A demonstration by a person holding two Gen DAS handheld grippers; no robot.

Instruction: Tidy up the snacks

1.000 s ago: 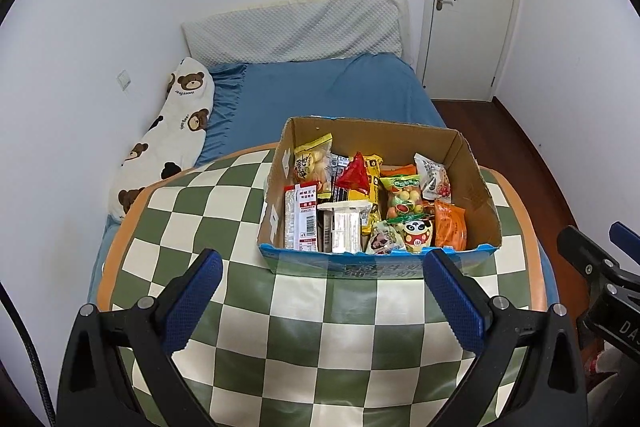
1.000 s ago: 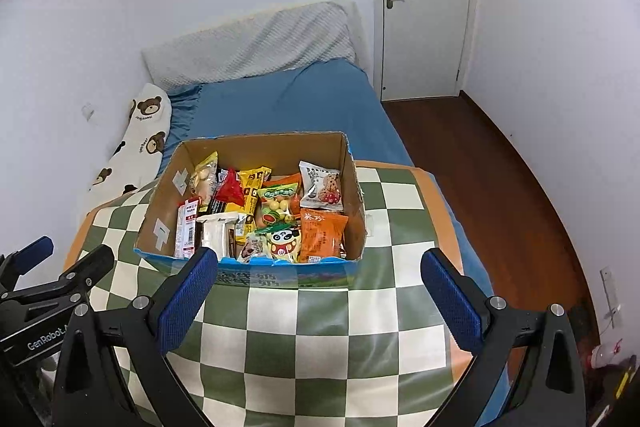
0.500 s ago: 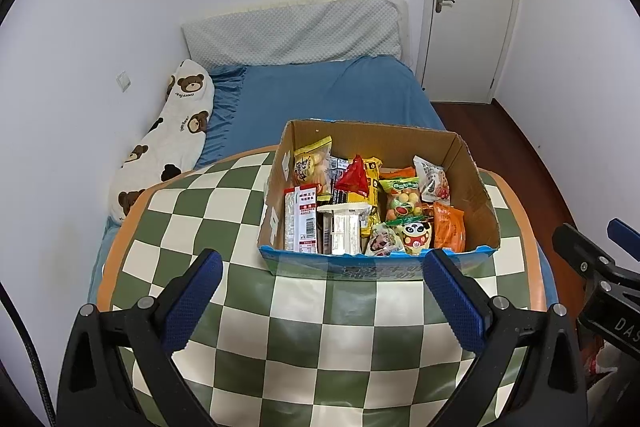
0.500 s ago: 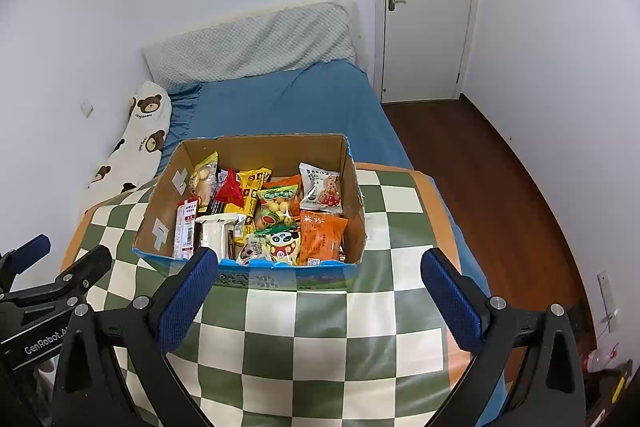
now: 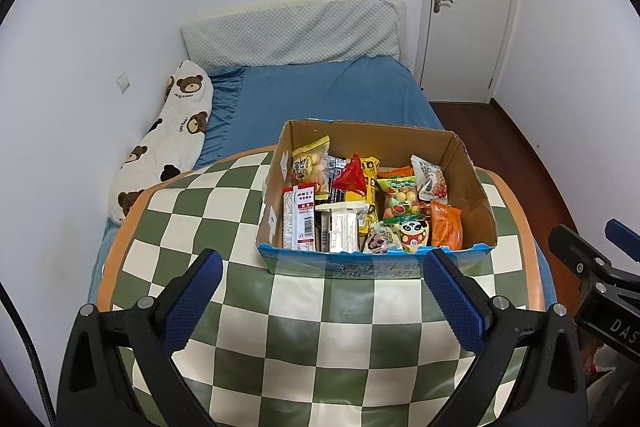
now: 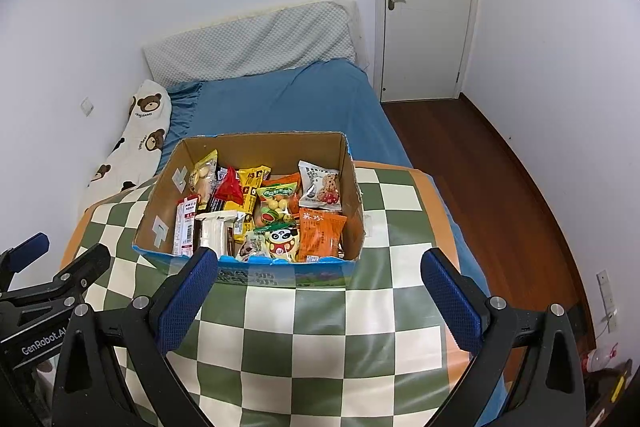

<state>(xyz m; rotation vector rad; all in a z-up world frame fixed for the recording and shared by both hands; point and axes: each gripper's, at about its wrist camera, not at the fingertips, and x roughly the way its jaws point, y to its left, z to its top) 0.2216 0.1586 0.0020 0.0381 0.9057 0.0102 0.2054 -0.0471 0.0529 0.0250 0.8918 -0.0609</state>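
Note:
A cardboard box (image 5: 472,183) stands on the table with the green and cream checked cloth (image 5: 208,219); it also shows in the right wrist view (image 6: 352,187). It is full of snack packets standing upright, among them an orange packet (image 5: 446,225), a panda packet (image 5: 412,233), a red packet (image 5: 350,177) and a white and red packet (image 5: 300,217). My left gripper (image 5: 320,291) is open and empty, held above the cloth in front of the box. My right gripper (image 6: 318,291) is open and empty, also in front of the box.
A bed with a blue sheet (image 5: 328,95) lies behind the table, with a bear-print pillow (image 5: 172,131) along the left wall. A white door (image 5: 468,3) and wooden floor (image 6: 480,171) are at the right. The table edge (image 6: 440,203) drops off at the right.
Both grippers have drawn back and up slightly, so the box sits a little farther and higher in view. Nothing was grasped or moved.

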